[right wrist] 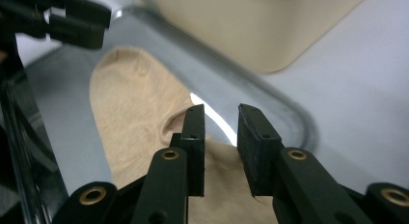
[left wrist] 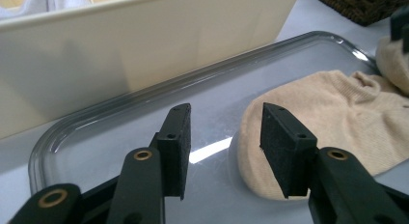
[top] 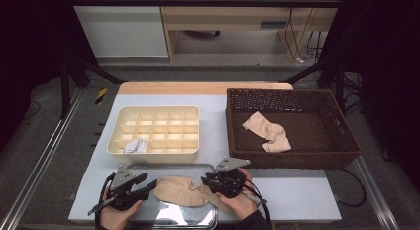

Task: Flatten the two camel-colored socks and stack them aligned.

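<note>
Sock (top: pixel 179 191) flat on tray (top: pixel 198 217) | left claw (left wrist: pixel 224 132) spread – beside toe | right claw (right wrist: pixel 221 132) slightly parted – above cuff, gripping nothing

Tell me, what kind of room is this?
Probably a lab or workshop set up for recording sock sorting: a black metal frame surrounds the table, loose cables hang behind, and a wicker basket sits beside a divided box.

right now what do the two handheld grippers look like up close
Both are matte black tools. The left gripper and the right gripper each carry a grey three-cornered plate on top and trail a black cable. In the gripper views each has two flat, rectangular black jaws with small screw holes, mounted on black links with brass-coloured pivot rings. A dark sleeve shows at the right wrist.
</note>
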{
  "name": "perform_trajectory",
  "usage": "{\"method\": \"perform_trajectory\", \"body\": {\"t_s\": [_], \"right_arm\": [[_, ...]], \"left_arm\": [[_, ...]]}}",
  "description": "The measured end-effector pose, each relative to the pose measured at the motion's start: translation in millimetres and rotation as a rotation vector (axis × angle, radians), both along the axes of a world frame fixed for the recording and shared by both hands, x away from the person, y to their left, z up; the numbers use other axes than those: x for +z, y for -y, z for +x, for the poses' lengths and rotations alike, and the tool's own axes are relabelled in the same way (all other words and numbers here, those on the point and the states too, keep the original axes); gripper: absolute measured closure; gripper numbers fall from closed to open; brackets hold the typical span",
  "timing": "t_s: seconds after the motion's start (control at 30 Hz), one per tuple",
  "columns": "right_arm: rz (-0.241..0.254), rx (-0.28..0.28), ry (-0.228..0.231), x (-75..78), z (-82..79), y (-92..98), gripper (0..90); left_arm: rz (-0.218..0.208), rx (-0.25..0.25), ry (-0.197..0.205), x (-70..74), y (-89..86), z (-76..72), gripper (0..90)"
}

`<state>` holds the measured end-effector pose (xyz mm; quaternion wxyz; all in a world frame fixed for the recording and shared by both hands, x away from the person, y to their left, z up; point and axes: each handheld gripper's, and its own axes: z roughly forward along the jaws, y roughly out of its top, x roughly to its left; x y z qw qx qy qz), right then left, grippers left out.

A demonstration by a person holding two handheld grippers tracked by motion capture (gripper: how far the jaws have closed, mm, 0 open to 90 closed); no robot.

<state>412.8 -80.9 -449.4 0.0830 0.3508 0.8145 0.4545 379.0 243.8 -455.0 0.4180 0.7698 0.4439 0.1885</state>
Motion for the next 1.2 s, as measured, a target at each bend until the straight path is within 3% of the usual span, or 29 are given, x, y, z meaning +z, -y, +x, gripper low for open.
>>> {"method": "perform_trajectory", "body": {"t_s": [0.13,0.3,0.47,0.6,0.8,1.0,1.2], "right_arm": [[-0.009,-0.054,0.022,3.4,-5.4,23.3,70.6],[-0.033,-0.104,0.005,-7.0,-13.4,50.9,69.2],[-0.035,-0.147,-0.016,-13.2,-23.4,74.5,66.6],[-0.049,-0.150,-0.039,-20.3,-28.9,83.6,64.7],[-0.077,-0.132,-0.079,-30.0,-30.1,81.6,65.8],[-0.090,-0.119,-0.081,-33.9,-29.1,79.4,80.3],[-0.098,-0.114,-0.084,-30.1,-24.2,76.8,87.1]], "left_arm": [[-0.001,-0.023,0.020,9.0,8.3,-2.3,53.5],[-0.017,-0.060,0.031,21.6,29.0,0.2,52.0],[-0.001,-0.107,0.036,28.8,57.5,1.8,49.6],[0.005,-0.144,0.029,26.9,81.3,4.1,47.0],[0.012,-0.209,-0.026,12.9,114.4,10.2,47.5],[0.037,-0.269,-0.050,3.2,135.2,13.7,57.4],[0.062,-0.291,-0.077,-5.1,143.6,17.8,81.9]]}}
